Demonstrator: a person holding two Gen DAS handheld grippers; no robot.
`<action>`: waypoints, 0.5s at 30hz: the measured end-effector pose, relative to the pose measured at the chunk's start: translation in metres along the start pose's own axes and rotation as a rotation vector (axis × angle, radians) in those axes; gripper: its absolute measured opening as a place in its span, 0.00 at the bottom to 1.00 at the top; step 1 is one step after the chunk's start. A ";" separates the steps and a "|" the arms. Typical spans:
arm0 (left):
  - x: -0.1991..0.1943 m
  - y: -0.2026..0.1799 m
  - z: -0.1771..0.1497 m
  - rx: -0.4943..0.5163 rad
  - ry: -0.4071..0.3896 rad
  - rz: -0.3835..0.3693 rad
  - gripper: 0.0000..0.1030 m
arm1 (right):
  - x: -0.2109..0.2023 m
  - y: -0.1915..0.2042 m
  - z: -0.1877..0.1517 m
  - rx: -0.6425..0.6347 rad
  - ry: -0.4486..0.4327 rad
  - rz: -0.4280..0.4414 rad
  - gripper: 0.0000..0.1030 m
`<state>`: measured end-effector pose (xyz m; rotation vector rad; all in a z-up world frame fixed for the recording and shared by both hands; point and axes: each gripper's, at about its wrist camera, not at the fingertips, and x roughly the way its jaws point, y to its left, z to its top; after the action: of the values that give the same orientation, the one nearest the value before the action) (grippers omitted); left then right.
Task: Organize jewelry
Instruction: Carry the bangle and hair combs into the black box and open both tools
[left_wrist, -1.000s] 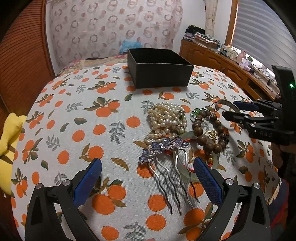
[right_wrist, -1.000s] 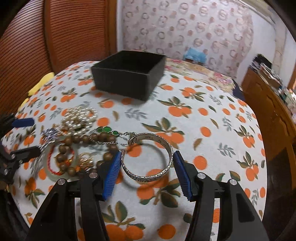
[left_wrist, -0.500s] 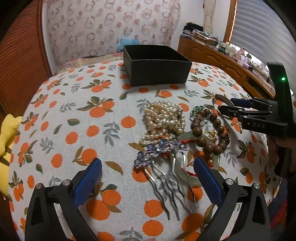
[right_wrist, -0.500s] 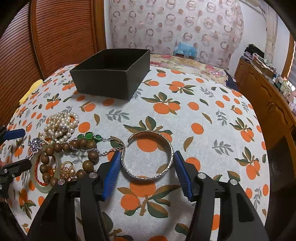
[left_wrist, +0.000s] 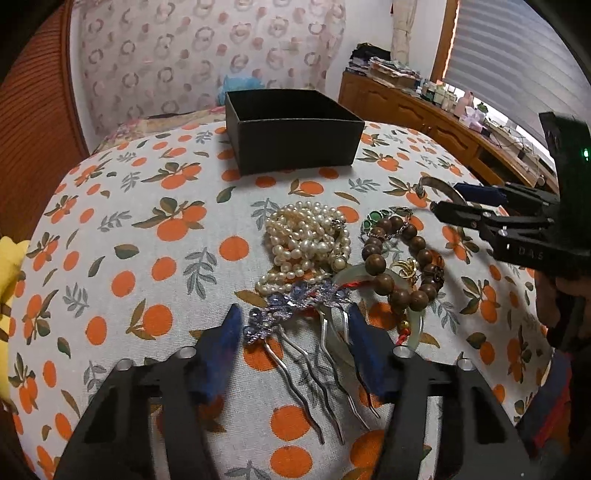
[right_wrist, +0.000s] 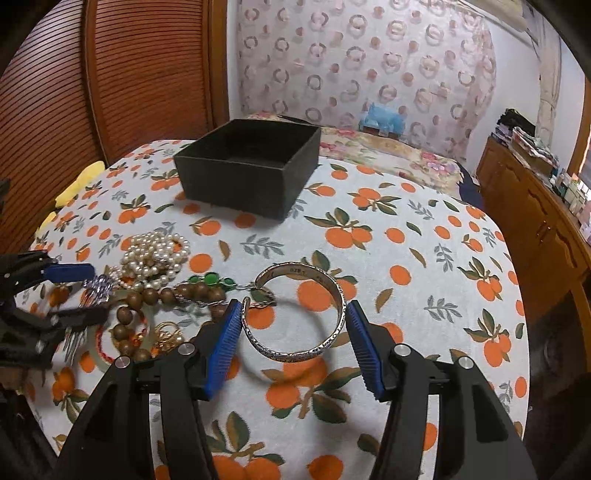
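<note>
The left gripper (left_wrist: 293, 334) tips down toward the desk (left_wrist: 122, 266). Its jaws are closing, and the comb (left_wrist: 295, 306) lies between them. The blue pads do not seem to press on it yet. The comb's flower top lies across, left to right, and its long silver teeth point toward the near edge.

Just past the comb is a heap of pearls (left_wrist: 308, 236). To the right of the pearls is a ring of brown beads (left_wrist: 400, 262). A black box (left_wrist: 293, 136) sits open at the far side of the desk, well apart from the heap.

The right gripper (right_wrist: 291, 332) also tips down. Its jaws are about half open, one on each side of the bangle (right_wrist: 295, 312). The pads are just beside the bangle, but I cannot tell if they squeeze it. The bangle lies flat with its gap at the far left.
</note>
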<state>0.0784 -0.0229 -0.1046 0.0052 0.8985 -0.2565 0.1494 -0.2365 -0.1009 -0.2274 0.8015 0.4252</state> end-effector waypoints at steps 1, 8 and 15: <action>-0.001 0.001 -0.001 -0.004 -0.002 -0.010 0.52 | -0.001 0.001 0.000 -0.001 -0.002 0.004 0.58; -0.017 0.015 0.003 -0.054 -0.079 -0.022 0.52 | -0.008 0.012 0.006 -0.019 -0.029 0.018 0.58; -0.037 0.027 0.017 -0.073 -0.175 -0.008 0.52 | -0.009 0.019 0.028 -0.038 -0.078 0.033 0.58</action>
<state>0.0752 0.0091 -0.0681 -0.0875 0.7335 -0.2279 0.1533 -0.2120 -0.0754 -0.2314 0.7217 0.4781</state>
